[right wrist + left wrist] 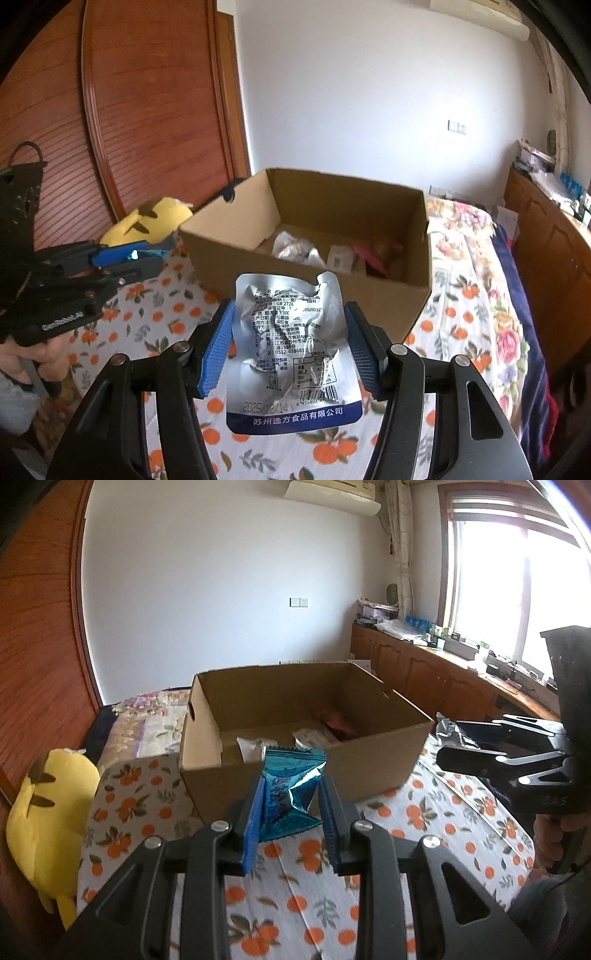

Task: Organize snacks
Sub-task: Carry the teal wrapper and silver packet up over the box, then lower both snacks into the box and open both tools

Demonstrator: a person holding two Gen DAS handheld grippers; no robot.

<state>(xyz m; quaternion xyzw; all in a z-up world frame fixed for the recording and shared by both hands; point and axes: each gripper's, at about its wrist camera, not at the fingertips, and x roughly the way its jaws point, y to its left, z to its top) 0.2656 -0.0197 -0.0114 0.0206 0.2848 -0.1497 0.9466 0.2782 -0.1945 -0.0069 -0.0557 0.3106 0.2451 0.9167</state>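
Both hands are loaded at once here. The left tool (291, 812) is clenched on a small teal foil snack packet (290, 794), its blue ribbed pads (255, 823) pressing on the crinkled sides, and the packet sticks up clear of the worktop (280, 904), which wears an orange-fruit print cloth. Straight ahead at 12 o'clock from that tool sits an open cardboard box (369, 768) with a few packets already in the bottom: a couple of whitish ones (251, 747) toward the near wall and something pinkish-red (341, 723) further back at about 1 o'clock. Over at 3 o'clock in the left wrist view you can see the right tool (458, 740) from the side with crumpled silver foil in it. From the right wrist view, that tool (290, 343) is gripping a silver vacuum pouch (291, 354) by its two side edges, label facing the camera, with printed text, a barcode and a dark blue band along the bottom. It hangs above the cloth, with the box (303, 295) just behind it at 12 o'clock. The left tool (142, 260) shows at 9 o'clock with a bit of teal between its tips, and a person's hand (44, 354) grips the handle below. A yellow plush toy (155, 218) sits beside the box's left corner at about 10 o'clock.
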